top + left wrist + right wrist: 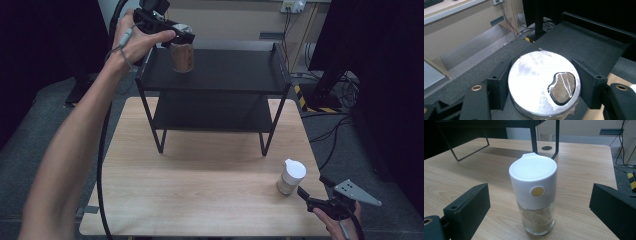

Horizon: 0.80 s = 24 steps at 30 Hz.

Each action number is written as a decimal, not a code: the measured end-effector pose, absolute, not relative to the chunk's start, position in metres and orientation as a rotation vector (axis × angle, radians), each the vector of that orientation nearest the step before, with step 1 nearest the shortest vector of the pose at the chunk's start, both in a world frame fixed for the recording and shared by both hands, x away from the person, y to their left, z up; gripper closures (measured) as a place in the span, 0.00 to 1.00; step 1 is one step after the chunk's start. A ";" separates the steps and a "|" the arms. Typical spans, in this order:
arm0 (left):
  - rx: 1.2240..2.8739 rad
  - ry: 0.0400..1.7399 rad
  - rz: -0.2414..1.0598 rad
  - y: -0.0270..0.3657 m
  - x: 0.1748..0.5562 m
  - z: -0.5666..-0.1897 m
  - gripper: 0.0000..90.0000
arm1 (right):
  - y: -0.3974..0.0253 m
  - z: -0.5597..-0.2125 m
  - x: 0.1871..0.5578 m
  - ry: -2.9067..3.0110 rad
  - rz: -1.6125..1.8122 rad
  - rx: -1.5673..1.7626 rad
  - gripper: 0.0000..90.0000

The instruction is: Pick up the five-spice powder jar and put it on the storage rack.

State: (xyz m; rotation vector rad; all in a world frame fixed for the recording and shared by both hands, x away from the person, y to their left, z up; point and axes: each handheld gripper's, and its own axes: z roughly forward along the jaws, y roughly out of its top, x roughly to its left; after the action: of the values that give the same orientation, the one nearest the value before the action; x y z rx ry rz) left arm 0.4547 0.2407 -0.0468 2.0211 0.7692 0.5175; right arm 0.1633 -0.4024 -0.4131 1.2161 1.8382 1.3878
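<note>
Foil-lidded brown jar hangs pinched in the left claw above the black rack's top-shelf left corner, likely being shelved; lowering comes next. Right claw gapes beside the white-capped shaker at the tabletop's right edge.

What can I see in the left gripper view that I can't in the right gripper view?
The left gripper view alone gives the brown jar from above, its silver foil lid torn open, clamped between the left gripper jaws over the black shelf. The right gripper view alone gives the white-capped shaker standing on the wooden table, between the open right gripper jaws, untouched. Both share part of the shelf and the floor cables.
</note>
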 end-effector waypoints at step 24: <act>1.976 0.854 0.481 0.244 0.484 -0.074 0.38 | -0.404 -0.414 0.160 1.830 1.386 1.231 0.04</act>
State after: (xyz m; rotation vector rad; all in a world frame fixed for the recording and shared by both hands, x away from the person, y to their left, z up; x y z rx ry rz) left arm 0.4839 0.2440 -0.0742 1.9756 0.8545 0.4813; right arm 0.1604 -0.4045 -0.4142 1.2305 1.8296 1.3860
